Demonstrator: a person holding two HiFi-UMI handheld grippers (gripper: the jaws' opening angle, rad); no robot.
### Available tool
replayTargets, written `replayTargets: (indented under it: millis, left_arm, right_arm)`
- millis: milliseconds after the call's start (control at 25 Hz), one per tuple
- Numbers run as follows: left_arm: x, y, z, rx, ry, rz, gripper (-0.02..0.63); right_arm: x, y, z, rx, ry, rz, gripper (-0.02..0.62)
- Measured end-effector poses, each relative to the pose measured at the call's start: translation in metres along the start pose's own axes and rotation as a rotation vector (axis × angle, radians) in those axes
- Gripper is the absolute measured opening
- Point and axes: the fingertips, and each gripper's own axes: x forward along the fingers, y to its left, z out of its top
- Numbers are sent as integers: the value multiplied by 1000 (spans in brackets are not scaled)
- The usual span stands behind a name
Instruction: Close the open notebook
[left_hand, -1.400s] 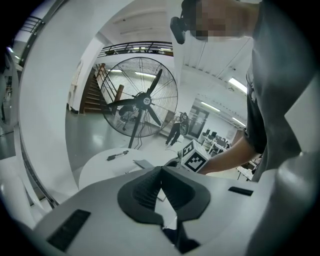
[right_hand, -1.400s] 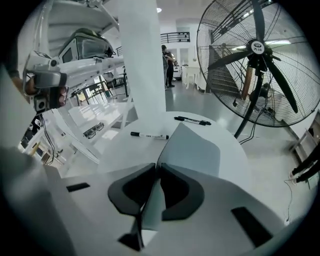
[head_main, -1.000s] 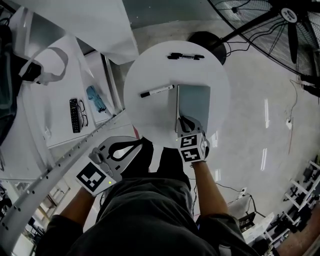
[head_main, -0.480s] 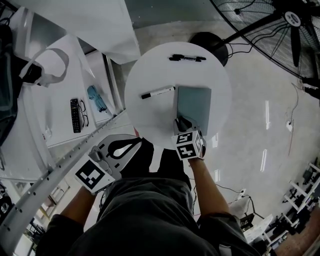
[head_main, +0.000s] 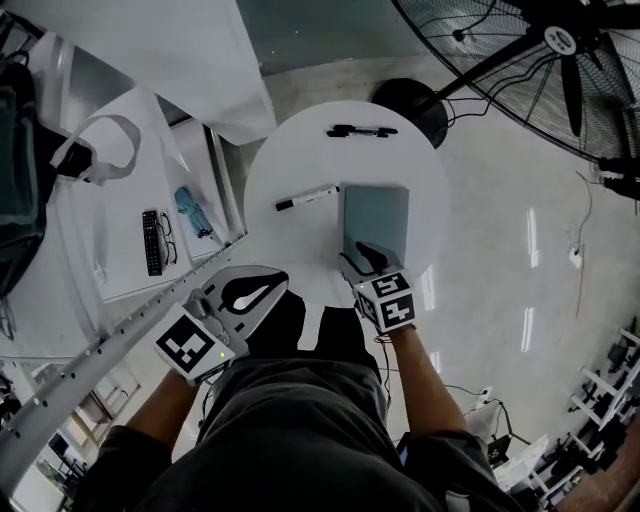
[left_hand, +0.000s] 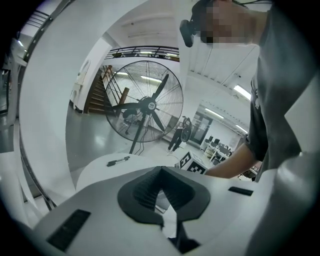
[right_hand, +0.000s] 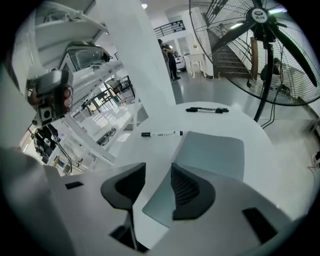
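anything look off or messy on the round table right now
Nothing stands out. The notebook lies closed and flat on the table, and the two markers lie apart from it, nothing spilled. The right gripper has its jaws opening, with the notebook's near corner between them.

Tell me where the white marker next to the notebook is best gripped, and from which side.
Probably mid-barrel on the white marker, coming from above with the jaws across its thin width. It lies flat on the table, so only its top and sides are open, and one end sits close to the notebook.
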Motion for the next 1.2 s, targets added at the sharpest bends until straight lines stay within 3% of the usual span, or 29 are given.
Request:
replayTargets:
  millis: [160,560,680,1200]
  left_arm:
    - [5,-9,15,26,-14,-3,15]
    - [14,-24,69,125,-96,0,15]
    - [15,-26,84,185,-132,1,15]
    - [13,-35,132,241,-207,-5,15]
  right_arm:
    - [-27,-6,26,13,-81,-3,167]
    - [-99,-20,93,74,-279,-1,69]
    - [-116,-19,108,65,-310,12,62]
    - [-174,-10,158,19,-444,17,31]
